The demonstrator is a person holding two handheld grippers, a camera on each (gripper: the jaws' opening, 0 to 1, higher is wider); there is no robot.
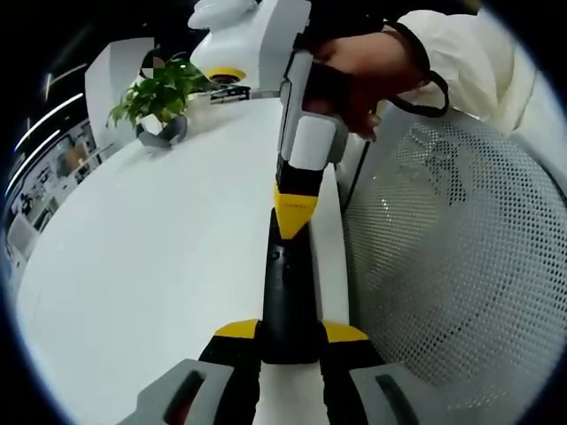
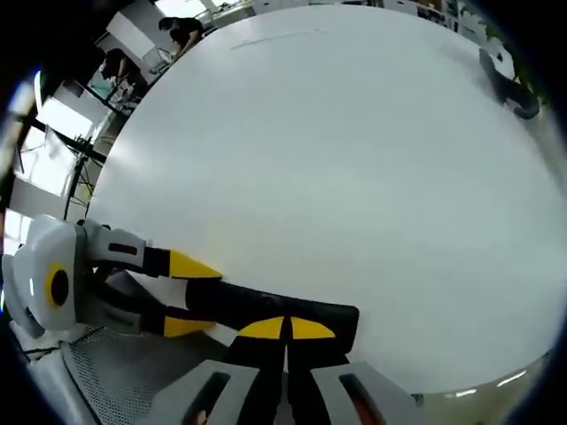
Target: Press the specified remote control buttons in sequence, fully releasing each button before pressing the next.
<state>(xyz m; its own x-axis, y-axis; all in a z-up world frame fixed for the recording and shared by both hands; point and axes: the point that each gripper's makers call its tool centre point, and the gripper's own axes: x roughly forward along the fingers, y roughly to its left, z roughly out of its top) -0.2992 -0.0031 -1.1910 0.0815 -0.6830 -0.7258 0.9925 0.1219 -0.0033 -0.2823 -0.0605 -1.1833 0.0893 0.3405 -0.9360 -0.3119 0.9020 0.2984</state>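
Note:
A slim black remote lies along the white table's edge. My left gripper is shut on its near end, a yellow-tipped jaw on either side. From above, a hand brings in my right gripper, its yellow tip set down on the remote's far part. In the right gripper view the right gripper has its two yellow tips shut together on top of the remote. The left gripper clamps the remote's other end from the left.
A potted green plant stands at the table's far side, and its dark pot also appears. A white mesh chair sits right beside the table edge. Broad bare tabletop stretches beyond the remote. People stand in the far background.

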